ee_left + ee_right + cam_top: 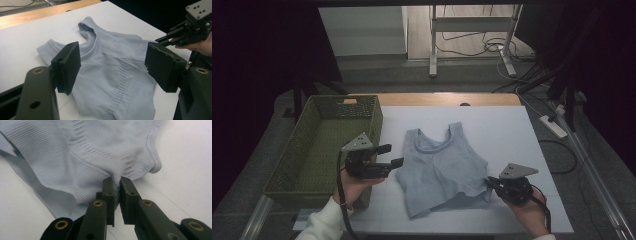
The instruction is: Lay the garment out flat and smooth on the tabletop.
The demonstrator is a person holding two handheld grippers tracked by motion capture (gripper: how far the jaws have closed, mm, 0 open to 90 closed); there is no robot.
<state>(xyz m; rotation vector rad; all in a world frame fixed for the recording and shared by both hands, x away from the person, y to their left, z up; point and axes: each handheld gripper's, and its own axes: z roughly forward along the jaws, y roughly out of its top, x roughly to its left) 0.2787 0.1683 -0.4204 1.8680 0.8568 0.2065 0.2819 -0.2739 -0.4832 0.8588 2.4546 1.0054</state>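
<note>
I hold a hand-held gripper in each hand. A light blue top point(443, 167) lies flat on the white surface point(504, 132), about in the middle. Its two straps point away from me, and its bottom edge is close to me.

My right hand-held gripper point(490, 182) is at the top's right side, near the bottom corner. Its jaws are pressed almost together, and they pinch a small fold of the ribbed edge point(116, 186) of the cloth. The cloth bunches up a little right there. The rest of the top lies on the surface.

My left hand-held gripper point(390, 155) is just beside the left edge of the top. Its jaws are spread wide apart, and they hold nothing. In the left gripper view I look between the two jaws and see the top lying past them. I can also see my right hand point(203, 46) at the far side of the cloth.

A green woven basket point(307, 150) sits on my left, at the edge of the surface. My left hand point(354, 187) is just in front of its near side.
</note>
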